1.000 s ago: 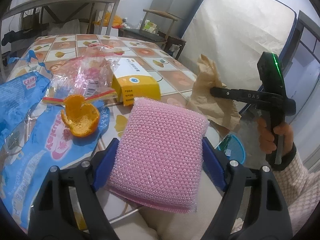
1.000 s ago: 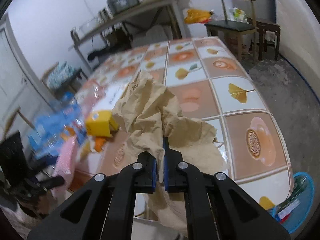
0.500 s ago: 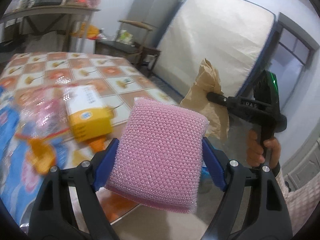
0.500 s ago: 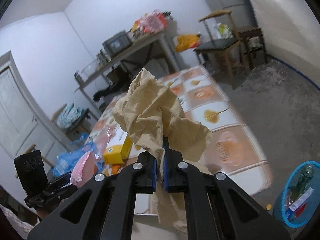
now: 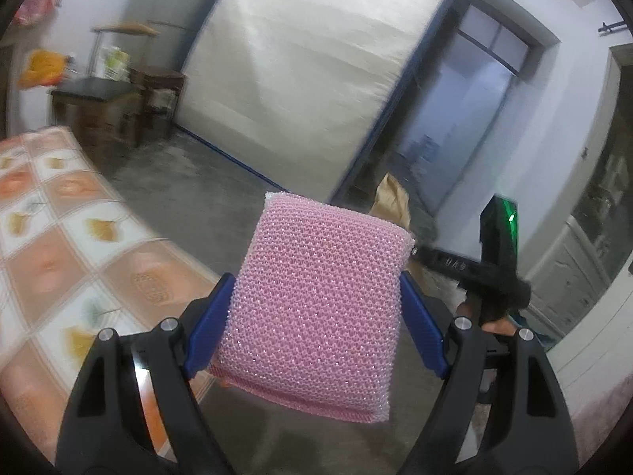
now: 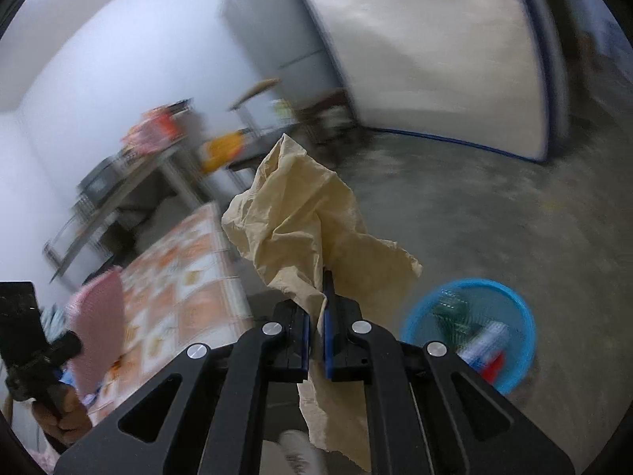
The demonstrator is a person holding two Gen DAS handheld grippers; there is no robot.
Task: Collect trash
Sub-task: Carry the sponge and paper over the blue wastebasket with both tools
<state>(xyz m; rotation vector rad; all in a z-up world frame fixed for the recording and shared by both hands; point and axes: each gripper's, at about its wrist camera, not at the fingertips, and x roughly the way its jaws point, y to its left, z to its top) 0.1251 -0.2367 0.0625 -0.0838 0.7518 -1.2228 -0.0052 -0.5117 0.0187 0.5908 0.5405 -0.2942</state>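
Blue basket [image 6: 522, 332] with mixed trash [image 6: 474, 336]

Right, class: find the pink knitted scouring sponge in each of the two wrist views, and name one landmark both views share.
Left wrist view: the pink knitted scouring sponge fills the centre, clamped between the left gripper pads.
Right wrist view: the same sponge shows edge-on at the lower left, beside the tiled table.
Shared landmark: the large white mattress leaning against the wall.

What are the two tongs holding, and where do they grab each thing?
The left tongs squeeze a pink scrubbing sponge by its two side edges. The right tongs pinch crumpled brown paper near its middle, with paper above and below.
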